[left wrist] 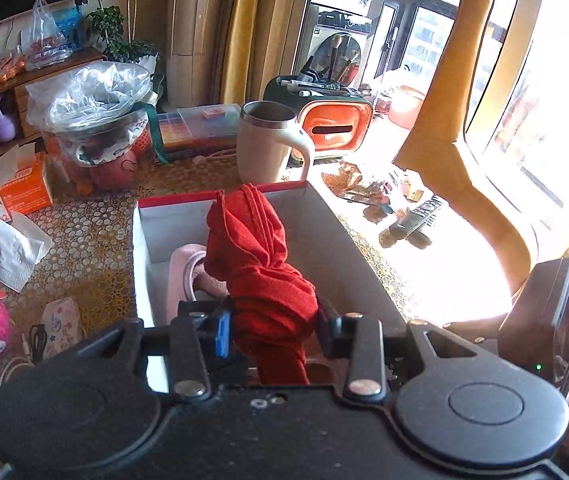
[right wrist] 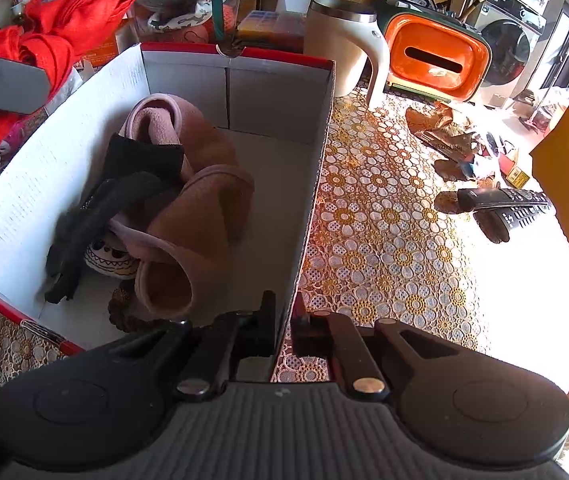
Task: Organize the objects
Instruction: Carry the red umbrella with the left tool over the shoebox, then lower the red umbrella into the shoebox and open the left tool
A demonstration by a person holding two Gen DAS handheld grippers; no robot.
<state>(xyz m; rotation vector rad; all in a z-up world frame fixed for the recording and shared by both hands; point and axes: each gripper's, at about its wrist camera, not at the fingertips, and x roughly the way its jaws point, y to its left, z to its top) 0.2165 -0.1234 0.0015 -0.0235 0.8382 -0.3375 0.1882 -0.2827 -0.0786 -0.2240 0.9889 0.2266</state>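
Tabletop box (right wrist: pixel 316 128): left gripper (left wrist: pixel 272 320) clamps red cloth (left wrist: pixel 256 248) above.

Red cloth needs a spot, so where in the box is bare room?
The box floor is bare along its right wall and far end, beside the pink slippers. The left and near part is crowded with slippers and a black item. The red cloth hangs in the left gripper.

The left gripper (left wrist: pixel 272 320) is clamping a bunched red cloth (left wrist: pixel 260 264) between its jaws, holding it over the open cardboard box (left wrist: pixel 348 248) ahead. A pink slipper (left wrist: pixel 184 272) is lying inside, just left of the cloth. Beyond the box a cream mug (left wrist: pixel 268 144) is standing upright.
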